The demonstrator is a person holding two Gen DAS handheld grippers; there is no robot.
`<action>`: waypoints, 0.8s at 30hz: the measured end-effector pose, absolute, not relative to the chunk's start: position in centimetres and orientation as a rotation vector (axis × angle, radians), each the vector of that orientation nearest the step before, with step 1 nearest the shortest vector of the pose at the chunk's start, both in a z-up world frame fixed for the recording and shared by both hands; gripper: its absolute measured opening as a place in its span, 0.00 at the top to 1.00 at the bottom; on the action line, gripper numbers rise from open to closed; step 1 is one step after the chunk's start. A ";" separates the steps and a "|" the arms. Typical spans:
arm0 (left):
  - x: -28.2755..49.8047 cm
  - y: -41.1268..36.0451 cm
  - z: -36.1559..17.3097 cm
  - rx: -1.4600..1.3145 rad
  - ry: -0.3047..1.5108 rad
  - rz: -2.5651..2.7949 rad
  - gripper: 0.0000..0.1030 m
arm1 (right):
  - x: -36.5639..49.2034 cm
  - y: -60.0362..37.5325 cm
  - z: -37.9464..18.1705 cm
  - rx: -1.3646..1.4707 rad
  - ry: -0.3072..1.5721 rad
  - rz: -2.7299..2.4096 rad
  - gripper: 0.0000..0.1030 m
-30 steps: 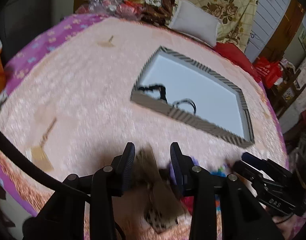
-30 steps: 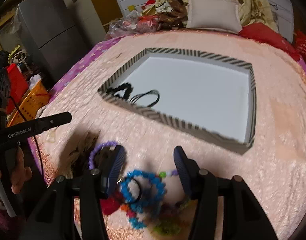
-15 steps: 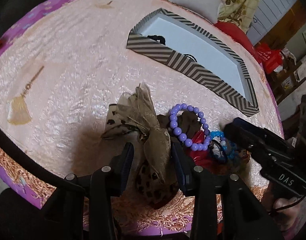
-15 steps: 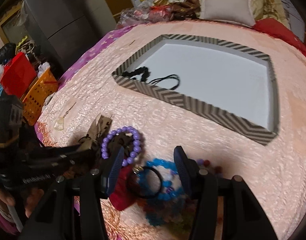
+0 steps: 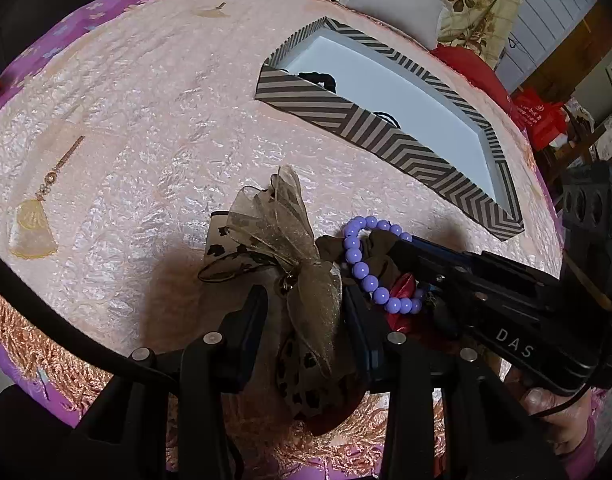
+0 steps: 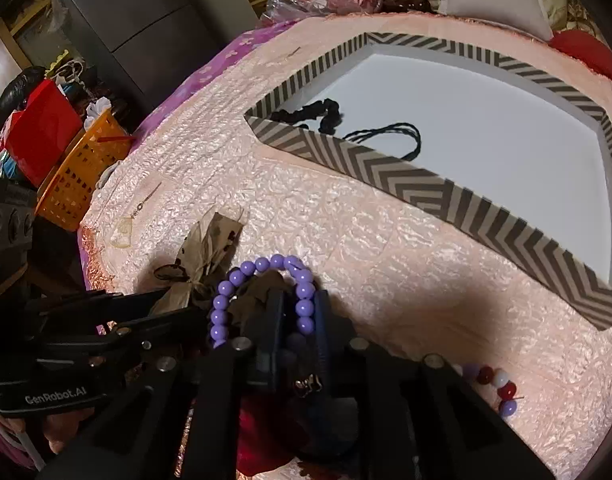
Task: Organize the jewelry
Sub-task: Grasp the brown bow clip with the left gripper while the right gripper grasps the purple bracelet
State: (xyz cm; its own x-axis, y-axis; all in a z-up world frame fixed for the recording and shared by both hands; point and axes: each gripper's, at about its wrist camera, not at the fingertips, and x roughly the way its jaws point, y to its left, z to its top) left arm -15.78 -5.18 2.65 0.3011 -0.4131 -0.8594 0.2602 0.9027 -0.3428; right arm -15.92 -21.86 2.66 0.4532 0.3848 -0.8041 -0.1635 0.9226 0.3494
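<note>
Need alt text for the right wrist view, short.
The right tongs are closing on a purple bead bracelet atop a jewelry pile on a pink cloth-covered table. Behind sits a chevron-striped tray holding black cords; the left tongs reach in beside a brown bow.

Open pink bedspread (image 5: 154, 128) lies between the jewelry pile and the striped box (image 5: 390, 136) at 1 o'clock in the left wrist view; passage there is unobstructed. The box's near wall stands as a raised barrier. Inside, a black scrunchie (image 6: 314, 114) and a black cord (image 6: 390, 134) occupy the near-left corner; the rest of the white floor is free. At 9 o'clock a tassel pendant (image 5: 34, 224) lies apart. The organza bow (image 5: 286, 240), purple bead bracelet (image 6: 262, 296) and both grippers crowd the near edge.
</note>
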 end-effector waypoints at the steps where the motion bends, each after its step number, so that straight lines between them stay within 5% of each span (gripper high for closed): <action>1: -15.8 -5.1 2.7 -0.152 1.175 -0.455 0.87 | -16.0 -22.0 2.9 0.235 1.041 0.341 0.91; 7: -15.8 -5.0 4.4 -0.118 1.104 -0.457 0.99 | -17.0 -23.5 5.6 0.253 0.957 0.328 0.91; 24: -14.6 -4.6 9.4 -0.084 0.980 -0.430 1.00 | -17.6 -25.8 11.0 0.224 0.848 0.299 0.91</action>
